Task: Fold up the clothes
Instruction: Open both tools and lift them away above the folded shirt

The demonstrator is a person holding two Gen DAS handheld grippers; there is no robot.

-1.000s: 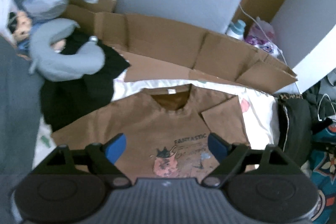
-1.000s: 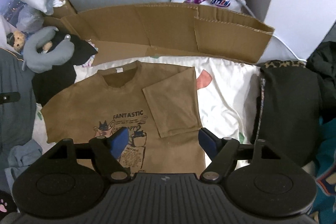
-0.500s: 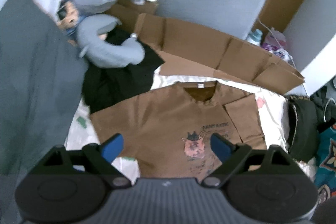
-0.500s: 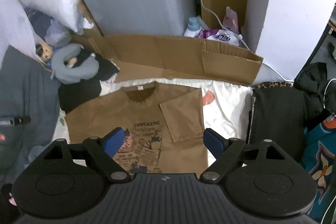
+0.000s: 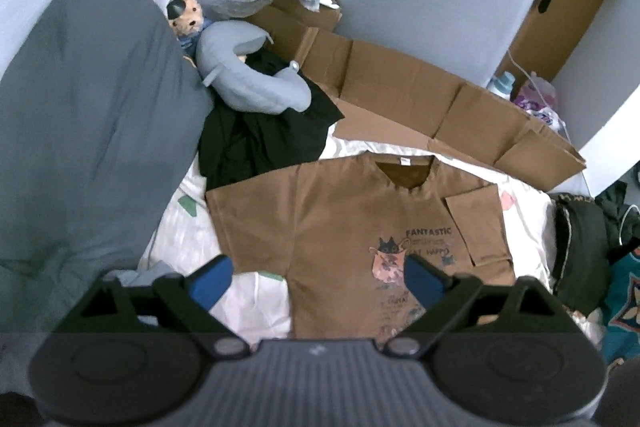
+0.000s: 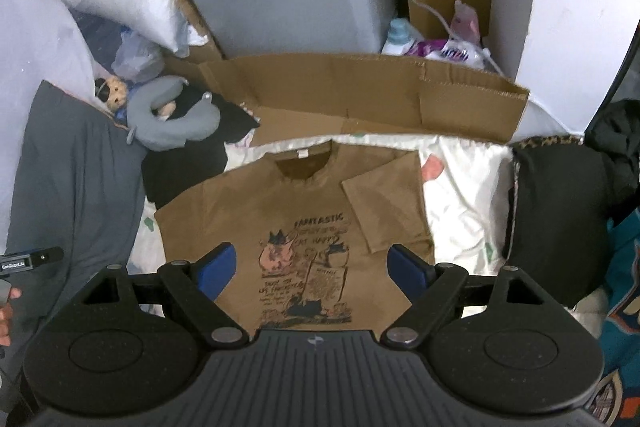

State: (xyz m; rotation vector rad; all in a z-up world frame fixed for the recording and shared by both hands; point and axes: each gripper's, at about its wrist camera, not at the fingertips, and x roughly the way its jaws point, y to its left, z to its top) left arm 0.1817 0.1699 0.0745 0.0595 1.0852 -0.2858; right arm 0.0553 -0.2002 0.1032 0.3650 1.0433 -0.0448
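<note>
A brown T-shirt (image 5: pixel 340 219) with a cartoon print lies flat, front up, on a white sheet (image 6: pixel 460 211). Its right-hand sleeve (image 6: pixel 384 207) is folded inward over the chest, while the left-hand sleeve (image 5: pixel 248 219) is spread out. My left gripper (image 5: pixel 318 277) hovers above the shirt's lower left side, its jaws opening with nothing between them. Over the shirt's lower middle (image 6: pixel 240 219), my right gripper (image 6: pixel 313 267) hangs open and empty. Neither gripper touches the cloth.
Flattened cardboard (image 5: pixel 400 83) lies behind the shirt. A grey neck pillow (image 5: pixel 248 87) and a black garment (image 5: pixel 260 139) sit at the back left, beside a large grey cushion (image 5: pixel 80 127). A dark pile of clothes (image 6: pixel 560 211) lies on the right.
Both grippers have risen and drawn back from the shirt, which now looks smaller. The left one has also shifted left, over the shirt's left side. Both pairs of jaws stand slightly wider.
</note>
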